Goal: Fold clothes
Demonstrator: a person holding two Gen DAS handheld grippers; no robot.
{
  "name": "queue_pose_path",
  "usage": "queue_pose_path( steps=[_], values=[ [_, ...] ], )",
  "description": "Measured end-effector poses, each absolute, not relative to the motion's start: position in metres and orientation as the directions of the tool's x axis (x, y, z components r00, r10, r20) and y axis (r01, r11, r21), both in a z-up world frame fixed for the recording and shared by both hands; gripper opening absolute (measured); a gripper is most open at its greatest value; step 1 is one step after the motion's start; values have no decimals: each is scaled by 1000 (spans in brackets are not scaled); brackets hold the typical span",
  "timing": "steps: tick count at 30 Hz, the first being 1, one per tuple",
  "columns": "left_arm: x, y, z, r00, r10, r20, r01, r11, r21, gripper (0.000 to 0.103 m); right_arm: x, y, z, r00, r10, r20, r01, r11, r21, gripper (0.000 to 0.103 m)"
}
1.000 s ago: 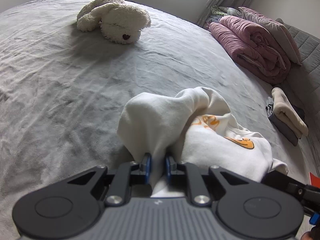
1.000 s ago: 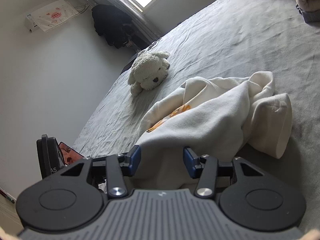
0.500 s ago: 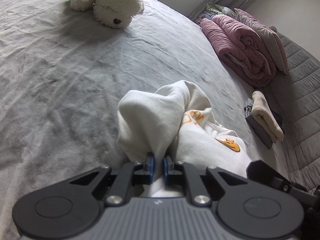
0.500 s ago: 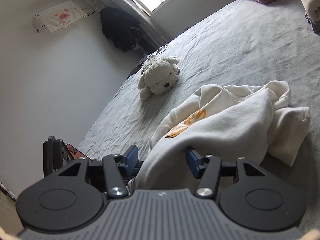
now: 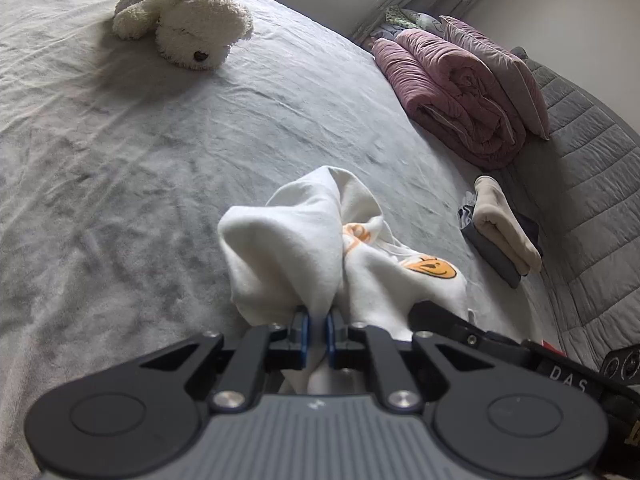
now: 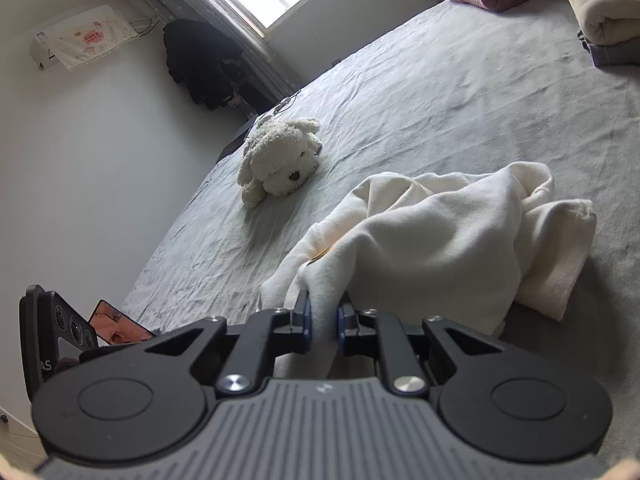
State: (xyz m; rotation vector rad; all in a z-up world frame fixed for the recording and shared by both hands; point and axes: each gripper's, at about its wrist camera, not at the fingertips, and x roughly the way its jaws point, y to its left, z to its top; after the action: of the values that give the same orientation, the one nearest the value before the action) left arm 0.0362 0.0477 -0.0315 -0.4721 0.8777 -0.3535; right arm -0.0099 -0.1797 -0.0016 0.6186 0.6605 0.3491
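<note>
Both tongs clenched on white sweatshirt: left tongs, right tongs; garment bunched on grey bed.

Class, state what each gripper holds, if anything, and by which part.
Both hold the white sweatshirt: the left gripper and the right gripper each pinch a bunched fold of cloth; which part cannot be told.
</note>
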Motion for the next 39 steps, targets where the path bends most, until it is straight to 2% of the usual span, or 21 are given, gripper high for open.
queue_pose_path(
  steps=[8, 15, 19, 30, 35, 39],
  values=[
    [40, 68, -20, 647, -439, -623, 60, 844, -533, 8, -20, -201, 18, 795, 451, -405, -99, 755, 648, 13],
    [44, 71, -8, 723, -330, -607, 32, 894, -448, 8, -27, -220, 31, 805, 460, -374, -105, 731, 675, 13],
    [51, 84, 2, 763, -285, -580, -4, 895, -445, 8, -30, -235, 38, 830, 435, -349, -96, 728, 678, 13],
    [61, 103, 23, 866, -203, -458, -9, 908, -419, 8, -29, -267, 55, 900, 347, -262, -83, 729, 679, 13],
    [55, 103, 41, 914, -195, -357, 47, 921, -386, 5, -32, -277, 59, 897, 371, -238, -108, 709, 697, 13],
    [51, 99, 53, 928, -163, -335, 56, 950, -306, 5, -35, -276, 59, 864, 435, -253, -144, 697, 703, 13]
  ],
)
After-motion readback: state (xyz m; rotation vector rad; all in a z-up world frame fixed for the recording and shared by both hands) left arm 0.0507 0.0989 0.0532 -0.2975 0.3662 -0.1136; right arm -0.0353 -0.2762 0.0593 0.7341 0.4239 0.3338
